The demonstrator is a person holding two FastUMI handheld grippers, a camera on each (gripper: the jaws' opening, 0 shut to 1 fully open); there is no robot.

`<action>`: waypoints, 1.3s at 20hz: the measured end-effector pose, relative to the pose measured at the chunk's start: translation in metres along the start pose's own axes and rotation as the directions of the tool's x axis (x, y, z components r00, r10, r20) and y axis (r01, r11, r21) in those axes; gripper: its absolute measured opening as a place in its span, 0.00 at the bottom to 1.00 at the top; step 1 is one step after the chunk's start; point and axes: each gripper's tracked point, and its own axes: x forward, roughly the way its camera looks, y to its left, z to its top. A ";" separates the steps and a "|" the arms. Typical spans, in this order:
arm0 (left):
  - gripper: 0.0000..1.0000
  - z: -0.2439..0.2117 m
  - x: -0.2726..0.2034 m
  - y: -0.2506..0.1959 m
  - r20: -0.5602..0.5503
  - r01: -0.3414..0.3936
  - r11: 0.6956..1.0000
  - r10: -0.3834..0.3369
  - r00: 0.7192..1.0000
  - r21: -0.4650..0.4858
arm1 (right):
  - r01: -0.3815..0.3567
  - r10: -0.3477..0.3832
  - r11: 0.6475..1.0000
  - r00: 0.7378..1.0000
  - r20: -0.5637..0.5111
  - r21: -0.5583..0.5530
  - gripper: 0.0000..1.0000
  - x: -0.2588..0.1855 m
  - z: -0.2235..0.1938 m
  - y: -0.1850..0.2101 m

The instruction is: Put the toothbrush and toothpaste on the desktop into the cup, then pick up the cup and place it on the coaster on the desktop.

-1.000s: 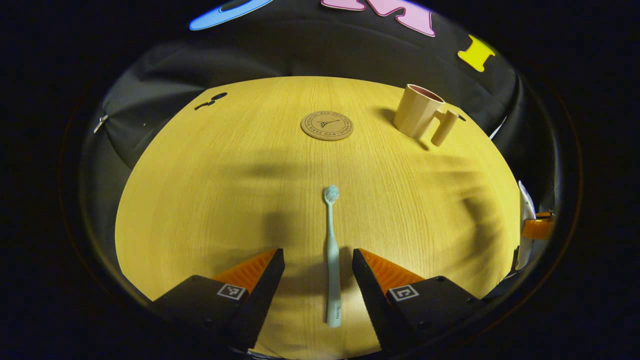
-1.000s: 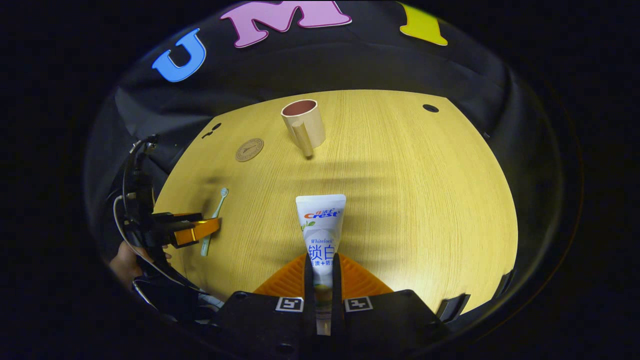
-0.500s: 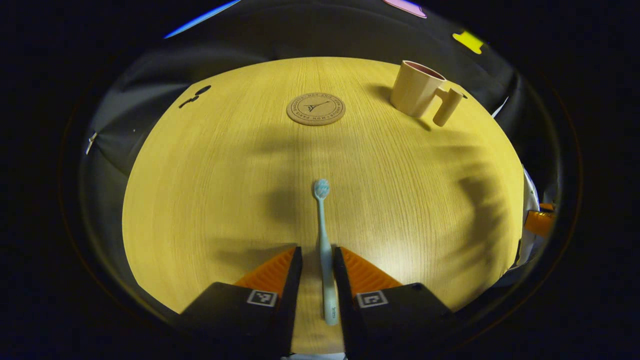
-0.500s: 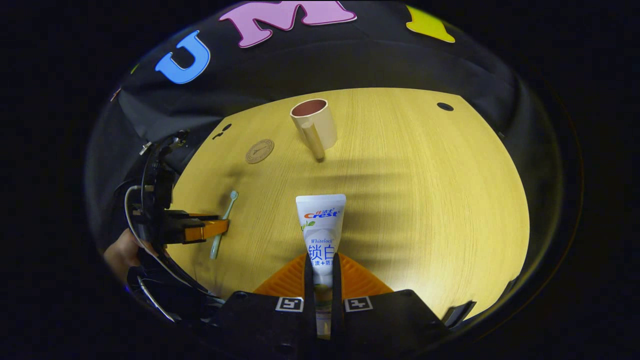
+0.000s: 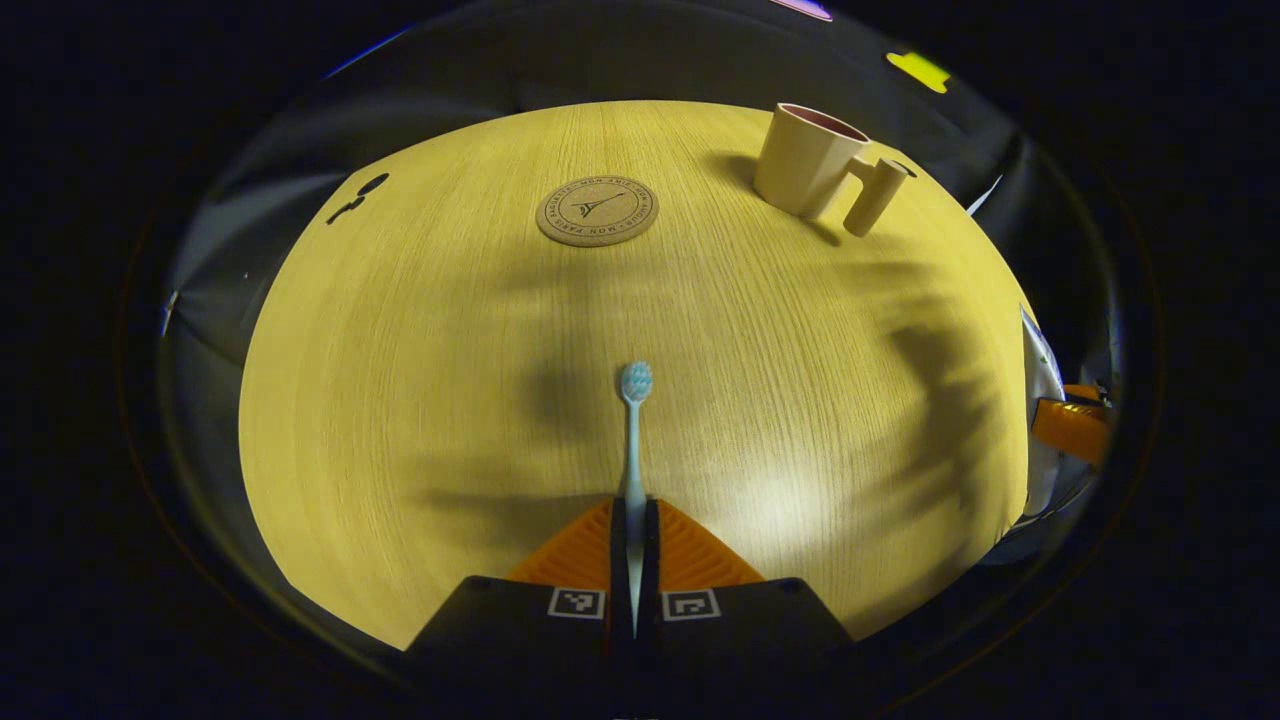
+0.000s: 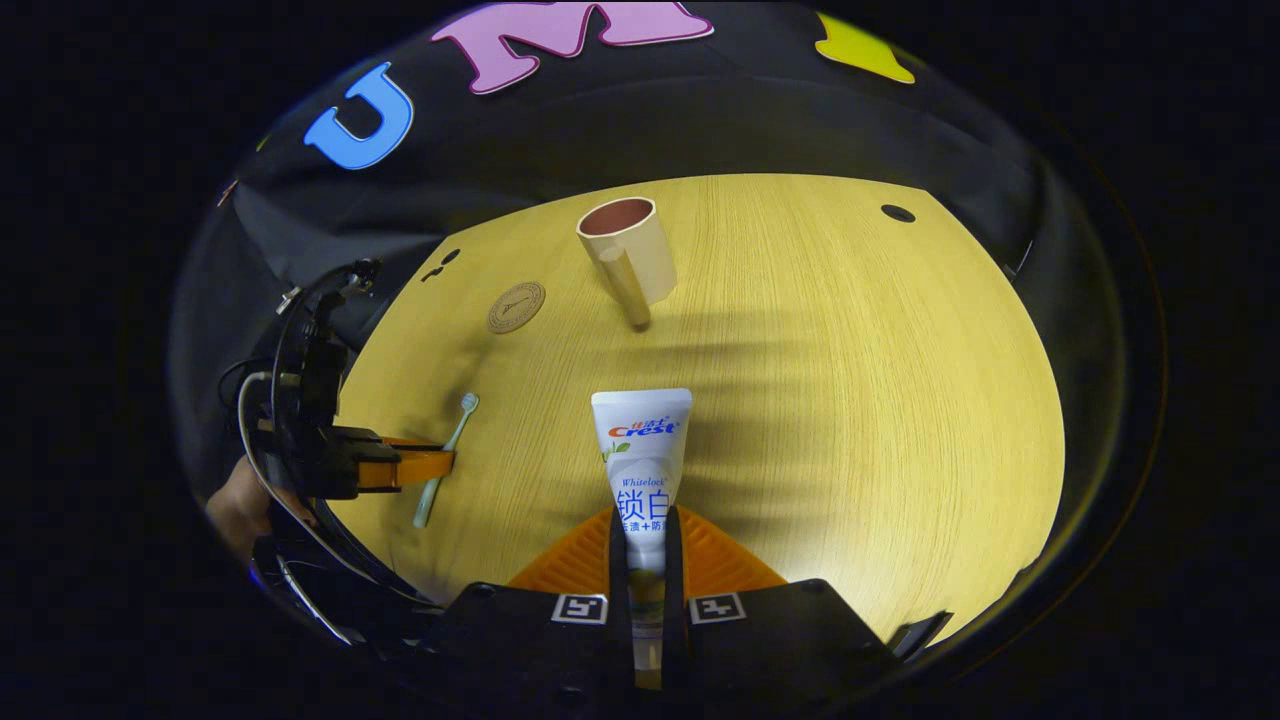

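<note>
- Your left gripper point(image 5: 634, 535) is clamped on the one toothbrush point(image 5: 633, 440), both fingers pressed against its handle; the bristled head points forward over the desktop point(image 5: 420, 380).
- A second ago those fingers stood wide apart on either side of the handle, half a second ago they had nearly met, and now they grip it.
- Your right gripper point(image 6: 645, 550) is clenched on the one toothpaste tube point(image 6: 641, 450), its flat end pointing away from you, the same as in both earlier frames.
- In the right gripper view you see your left gripper point(image 6: 425, 465) at the desk's near-left edge with the toothbrush point(image 6: 447, 458) in it and a hand behind.
- There is one cup point(image 5: 806, 160), upright with its handle toward you, far right on the desktop.
- There is one round coaster point(image 5: 597, 210), left of the cup and well apart from it; in the right gripper view the cup point(image 6: 628, 255) and coaster point(image 6: 516, 307) sit the same way.
</note>
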 end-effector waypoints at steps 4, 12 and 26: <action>0.07 0.001 -0.005 -0.001 0.053 0.009 1.000 -0.009 0.999 -0.007 | 0.004 -0.003 1.000 0.999 0.042 -0.026 0.15 -0.004 0.019 0.008; 0.06 0.019 -0.053 -0.006 0.249 0.074 0.993 -0.050 0.967 -0.088 | -0.002 0.027 0.995 0.970 0.240 -0.102 0.14 -0.018 0.125 0.025; 0.07 0.050 -0.088 -0.037 0.504 0.138 0.990 -0.100 0.858 -0.039 | -0.065 0.185 0.972 0.805 0.564 -0.227 0.14 0.011 0.286 0.075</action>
